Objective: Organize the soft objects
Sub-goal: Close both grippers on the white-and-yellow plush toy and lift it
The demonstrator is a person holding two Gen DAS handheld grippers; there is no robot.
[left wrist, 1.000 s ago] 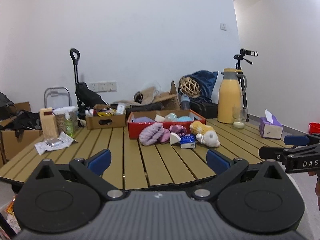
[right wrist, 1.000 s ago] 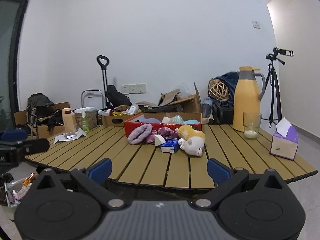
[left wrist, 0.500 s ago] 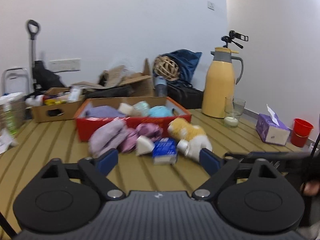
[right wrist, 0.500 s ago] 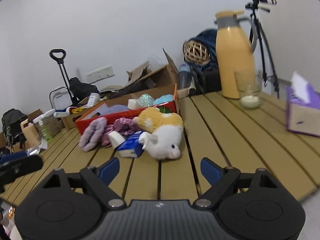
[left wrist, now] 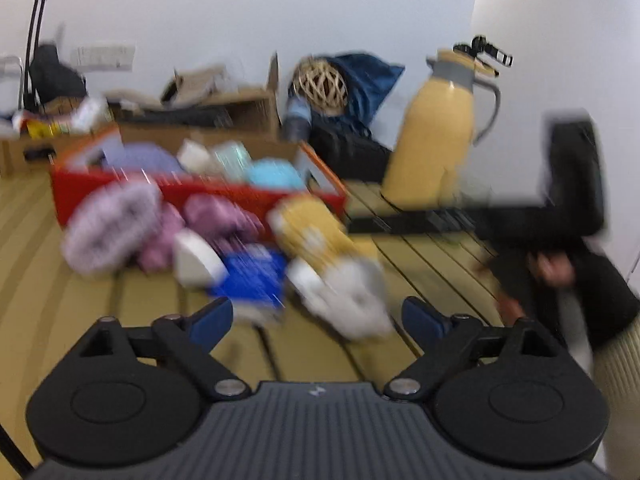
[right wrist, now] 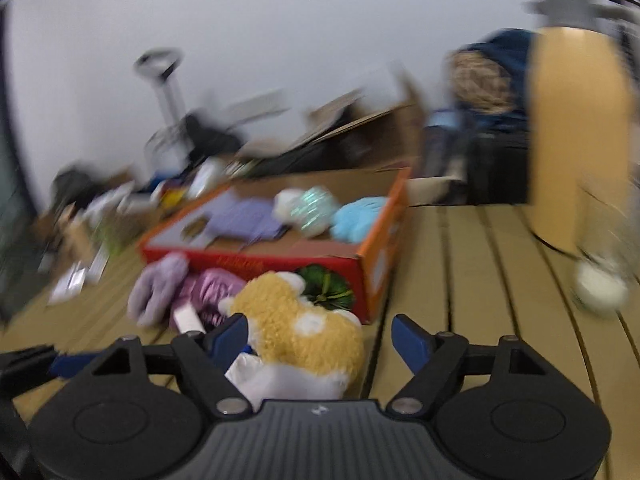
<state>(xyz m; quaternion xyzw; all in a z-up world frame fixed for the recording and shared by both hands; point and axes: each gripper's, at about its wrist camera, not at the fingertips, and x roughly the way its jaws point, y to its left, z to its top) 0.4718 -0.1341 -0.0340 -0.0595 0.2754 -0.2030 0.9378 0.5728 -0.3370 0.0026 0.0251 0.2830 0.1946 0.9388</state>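
A red cardboard box (right wrist: 340, 264) on the slatted table holds purple, white and blue soft items. In front of it lie a yellow-and-white plush toy (right wrist: 296, 328), a lilac fuzzy item (right wrist: 156, 288) and a pink one (right wrist: 212, 288). My right gripper (right wrist: 320, 334) is open, its blue fingertips either side of the plush. My left gripper (left wrist: 316, 318) is open, just short of the plush (left wrist: 320, 256) and a blue packet (left wrist: 252, 276). Both views are motion-blurred.
A tall yellow thermos (left wrist: 436, 140) stands at the back right of the table, with a glass (right wrist: 600, 280) near it. Cardboard boxes and bags sit behind the table. The right gripper's body (left wrist: 520, 212) and the hand holding it show in the left wrist view.
Both grippers have moved forward over the table toward the pile of soft items. The right one has come up around the plush toy. Both stay open.
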